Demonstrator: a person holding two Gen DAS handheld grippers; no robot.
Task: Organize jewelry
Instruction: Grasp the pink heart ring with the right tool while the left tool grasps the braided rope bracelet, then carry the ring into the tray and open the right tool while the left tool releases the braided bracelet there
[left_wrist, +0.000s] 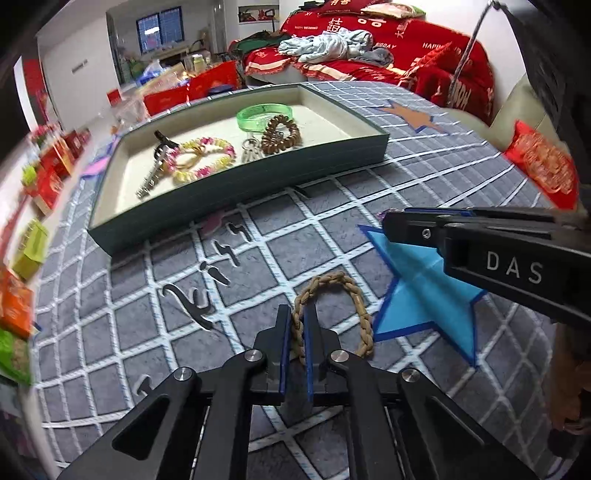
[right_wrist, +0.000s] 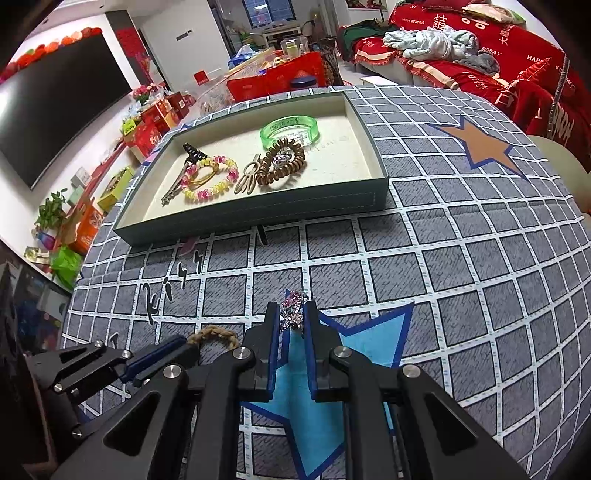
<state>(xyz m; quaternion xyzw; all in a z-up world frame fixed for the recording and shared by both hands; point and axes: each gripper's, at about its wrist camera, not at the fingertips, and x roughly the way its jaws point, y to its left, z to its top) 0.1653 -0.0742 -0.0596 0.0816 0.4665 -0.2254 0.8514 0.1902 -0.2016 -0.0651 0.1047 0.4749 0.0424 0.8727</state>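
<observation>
Left gripper (left_wrist: 296, 325) clamped on a braided tan bracelet (left_wrist: 354, 295) lying on the grey grid cloth (left_wrist: 424, 192). Right gripper (right_wrist: 293, 320) clenched on a sparkly pink trinket (right_wrist: 293, 301), too small to identify. Far side: green tray (right_wrist: 258, 218) with green bangle (right_wrist: 291, 127), coil band (right_wrist: 280, 166), beaded bracelet (right_wrist: 214, 181). Blue star (right_wrist: 373, 332) partly covered by the grippers.

Tan braided bracelet (left_wrist: 334, 314) lies flat on the grid-patterned surface (left_wrist: 332, 206). Pink sparkly ornament (right_wrist: 293, 308) pinched above blue star. Tray (right_wrist: 258, 218) holds remaining jewelry.
</observation>
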